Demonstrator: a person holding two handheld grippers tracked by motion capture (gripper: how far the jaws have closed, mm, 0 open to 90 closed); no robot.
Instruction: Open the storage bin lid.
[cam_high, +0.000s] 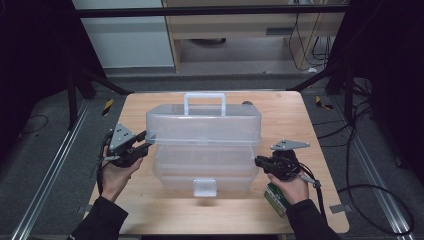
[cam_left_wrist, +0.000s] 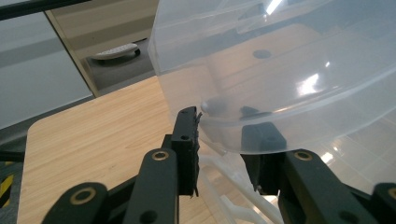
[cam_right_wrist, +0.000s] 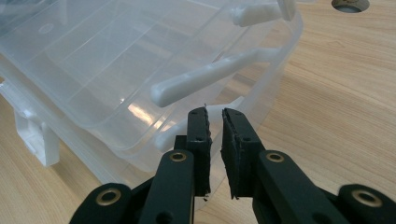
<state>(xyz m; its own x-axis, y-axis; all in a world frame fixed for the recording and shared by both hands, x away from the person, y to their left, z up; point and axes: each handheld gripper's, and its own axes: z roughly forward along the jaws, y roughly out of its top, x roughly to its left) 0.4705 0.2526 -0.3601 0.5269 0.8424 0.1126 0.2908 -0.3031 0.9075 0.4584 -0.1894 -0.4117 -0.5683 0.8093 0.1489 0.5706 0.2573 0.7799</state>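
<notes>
A clear plastic tiered box (cam_high: 202, 125) with a white handle (cam_high: 204, 102) stands in the middle of the wooden table (cam_high: 310, 120). Its top tier sits a little above the lower trays. My left gripper (cam_high: 147, 142) is at the left end of the top tier. In the left gripper view its jaws (cam_left_wrist: 224, 123) straddle the rounded corner of that tier (cam_left_wrist: 280, 70), with one pad against the rim and the other behind the clear wall. My right gripper (cam_high: 257, 161) is at the right end of a lower tray. Its jaws (cam_right_wrist: 216, 114) stand almost together at the tray's rim (cam_right_wrist: 275, 74), and nothing shows between them.
A white latch (cam_high: 205, 187) hangs at the box's front. A green and white packet (cam_high: 275, 199) lies under the right hand near the table's front edge. White hinge arms (cam_right_wrist: 210, 77) link the trays. A small hole (cam_right_wrist: 350, 4) marks the tabletop behind the box.
</notes>
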